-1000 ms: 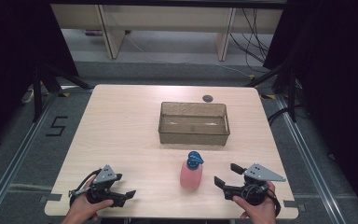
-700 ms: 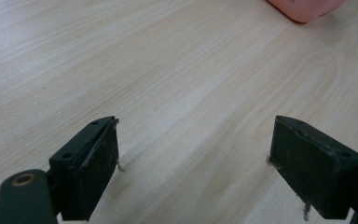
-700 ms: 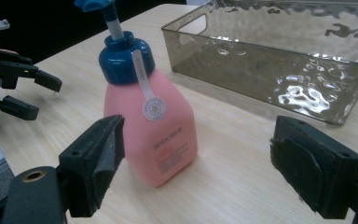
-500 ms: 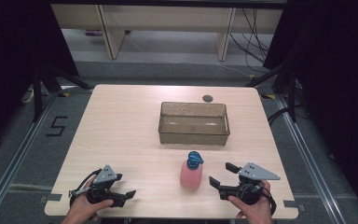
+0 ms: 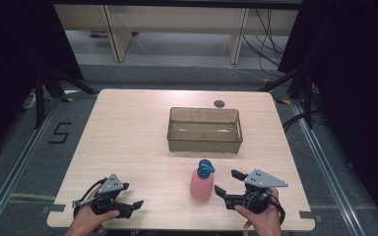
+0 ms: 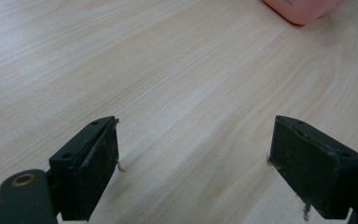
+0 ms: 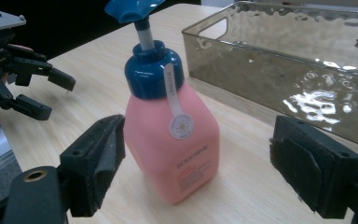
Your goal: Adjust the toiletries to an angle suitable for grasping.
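Bottle (image 7: 170, 140) nozzle cropped; right tongs (image 7: 196, 172) open.

The pink soap bottle (image 5: 202, 181) is standing upright just left of the right gripper (image 5: 227, 183), blocking its leftward path. The clear bin (image 5: 204, 130) is sitting beyond it, leaving a bare strip of table (image 5: 128, 137) between. The table's left half is lying unobstructed around the left gripper (image 5: 134, 206).

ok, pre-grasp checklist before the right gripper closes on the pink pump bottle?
1. Right gripper open: ok.
2. Pink pump bottle with blue pump head upright on the table: ok.
3. Bottle between the jaws: not ok, it stands ahead of them, nearer the left jaw.
4. Left gripper open and apart from the bottle: ok.
5. Clear smoky plastic bin empty: ok.
6. Bottle fill level: cannot tell.
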Available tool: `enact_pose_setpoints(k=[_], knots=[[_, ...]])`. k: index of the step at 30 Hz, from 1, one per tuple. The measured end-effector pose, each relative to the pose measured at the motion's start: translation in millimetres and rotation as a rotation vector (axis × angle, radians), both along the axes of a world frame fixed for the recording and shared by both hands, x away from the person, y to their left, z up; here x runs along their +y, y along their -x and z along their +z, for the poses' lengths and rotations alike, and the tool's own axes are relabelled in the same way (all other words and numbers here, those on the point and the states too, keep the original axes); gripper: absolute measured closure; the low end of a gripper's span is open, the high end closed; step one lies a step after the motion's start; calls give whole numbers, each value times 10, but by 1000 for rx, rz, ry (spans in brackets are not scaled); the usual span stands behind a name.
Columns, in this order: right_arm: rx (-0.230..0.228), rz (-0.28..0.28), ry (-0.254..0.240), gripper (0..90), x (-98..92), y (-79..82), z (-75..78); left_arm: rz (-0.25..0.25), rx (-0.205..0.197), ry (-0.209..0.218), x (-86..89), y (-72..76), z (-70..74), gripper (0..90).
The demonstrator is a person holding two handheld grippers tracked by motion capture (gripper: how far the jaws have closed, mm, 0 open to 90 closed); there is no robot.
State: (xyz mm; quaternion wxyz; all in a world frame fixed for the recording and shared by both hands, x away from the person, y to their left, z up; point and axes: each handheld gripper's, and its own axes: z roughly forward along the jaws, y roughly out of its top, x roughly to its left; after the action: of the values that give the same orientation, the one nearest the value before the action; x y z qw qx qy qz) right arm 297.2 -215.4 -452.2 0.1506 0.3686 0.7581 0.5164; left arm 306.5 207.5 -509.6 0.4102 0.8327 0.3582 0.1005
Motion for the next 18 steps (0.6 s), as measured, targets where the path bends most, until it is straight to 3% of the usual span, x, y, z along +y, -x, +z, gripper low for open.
enact_pose_setpoints(k=[3,4,8,9,17,18], knots=[[12,12,5,188,43,2,18,7,1,5,-11,0,-10,150],[-13,24,13,188,44,-18,18,7,1,5,-11,0,-10,149],[5,29,-4,192,108,-21,26,1,0,1,-5,-2,-5,150],[-12,42,5,194,132,-46,29,0,3,0,-2,-4,-4,150],[-23,57,8,209,202,-96,47,2,1,1,-2,3,-1,149],[-10,53,-12,212,229,-92,44,15,1,22,-20,8,-11,149]])
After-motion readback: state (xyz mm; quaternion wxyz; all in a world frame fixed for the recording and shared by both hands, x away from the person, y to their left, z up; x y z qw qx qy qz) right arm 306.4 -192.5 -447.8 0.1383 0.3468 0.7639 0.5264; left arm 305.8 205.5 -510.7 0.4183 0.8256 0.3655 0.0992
